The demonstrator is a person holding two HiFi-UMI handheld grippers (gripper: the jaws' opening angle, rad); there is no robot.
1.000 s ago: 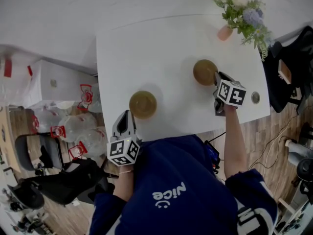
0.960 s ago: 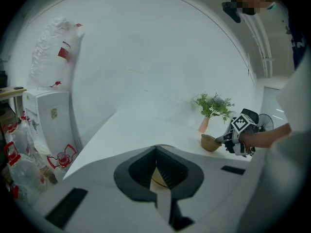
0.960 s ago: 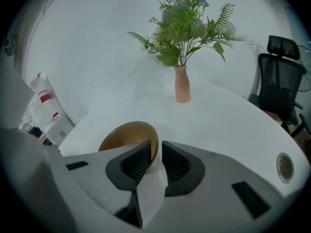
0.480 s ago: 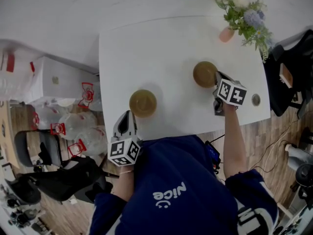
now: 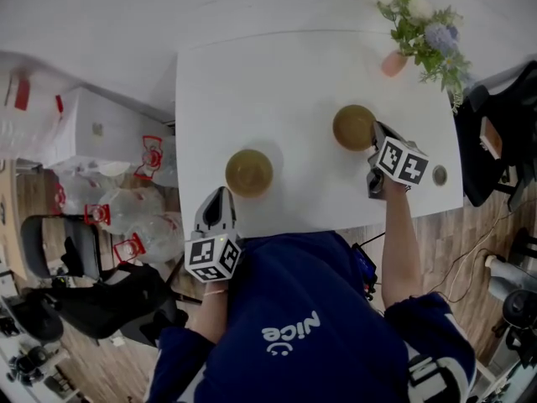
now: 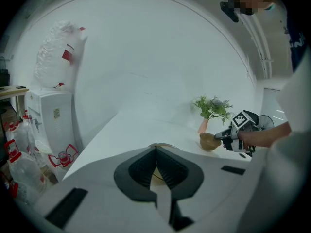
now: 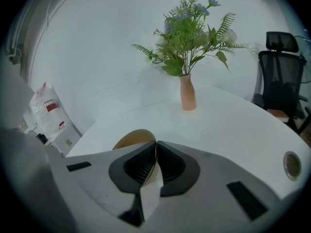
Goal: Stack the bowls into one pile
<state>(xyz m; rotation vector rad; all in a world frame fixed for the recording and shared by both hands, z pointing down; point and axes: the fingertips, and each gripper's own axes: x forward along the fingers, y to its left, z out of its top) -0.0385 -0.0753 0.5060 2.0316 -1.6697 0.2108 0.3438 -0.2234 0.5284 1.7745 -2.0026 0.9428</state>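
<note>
My right tongs [image 5: 372, 132] are pinching the right bowl [image 5: 352, 127] by its rim; the left bowl [image 5: 249, 172] is lying leftward, nearer my closed, empty left tongs [image 5: 219, 196].

Left gripper [image 5: 218, 195] jaws together, empty; right gripper [image 5: 374, 132] jaws clamped on bowl [image 5: 352, 127] rim.

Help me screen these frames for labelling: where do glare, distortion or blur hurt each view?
Head view: soft even light, the white table nearly washed out, its straight edges bowed. Left gripper view: heavy fisheye curvature, dark corners. Right gripper view: same dark vignette; the right claw up close looks soft, the vase is crisp.
</note>
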